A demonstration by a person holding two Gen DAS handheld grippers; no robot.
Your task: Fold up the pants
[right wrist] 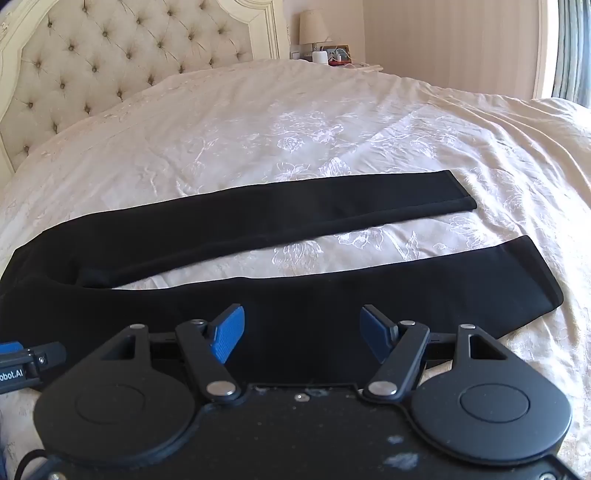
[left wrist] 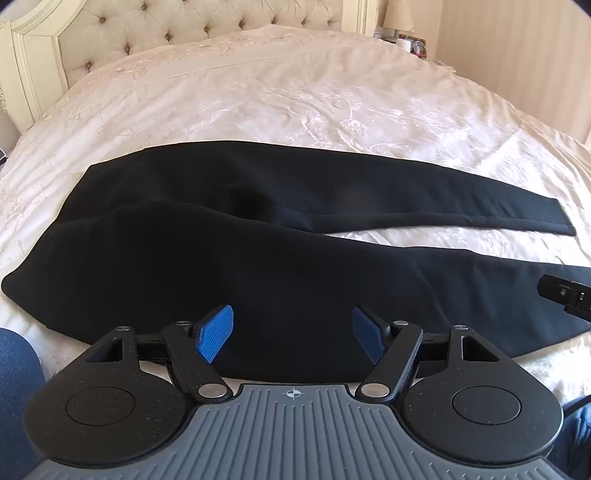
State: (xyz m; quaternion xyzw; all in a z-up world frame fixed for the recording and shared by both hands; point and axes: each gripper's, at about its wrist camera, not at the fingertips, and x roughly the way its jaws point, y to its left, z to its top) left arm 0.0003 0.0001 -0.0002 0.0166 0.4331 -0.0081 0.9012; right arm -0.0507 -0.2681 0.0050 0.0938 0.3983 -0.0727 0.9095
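Note:
Black pants (left wrist: 229, 258) lie flat on the cream bedspread (left wrist: 295, 99), waist at the left, both legs running to the right with a gap between them. My left gripper (left wrist: 291, 326) is open and empty, low over the near edge of the seat and thigh. My right gripper (right wrist: 302, 328) is open and empty over the near leg (right wrist: 369, 291). The far leg (right wrist: 295, 210) ends at a hem at the right. The right gripper's tip shows at the right edge of the left wrist view (left wrist: 565, 295).
A tufted headboard (right wrist: 110, 55) stands at the back left. A nightstand with a lamp (right wrist: 312, 26) and small items is at the back right. A curtained window (right wrist: 572, 48) is at the far right. The left gripper's side (right wrist: 22, 360) shows in the right wrist view.

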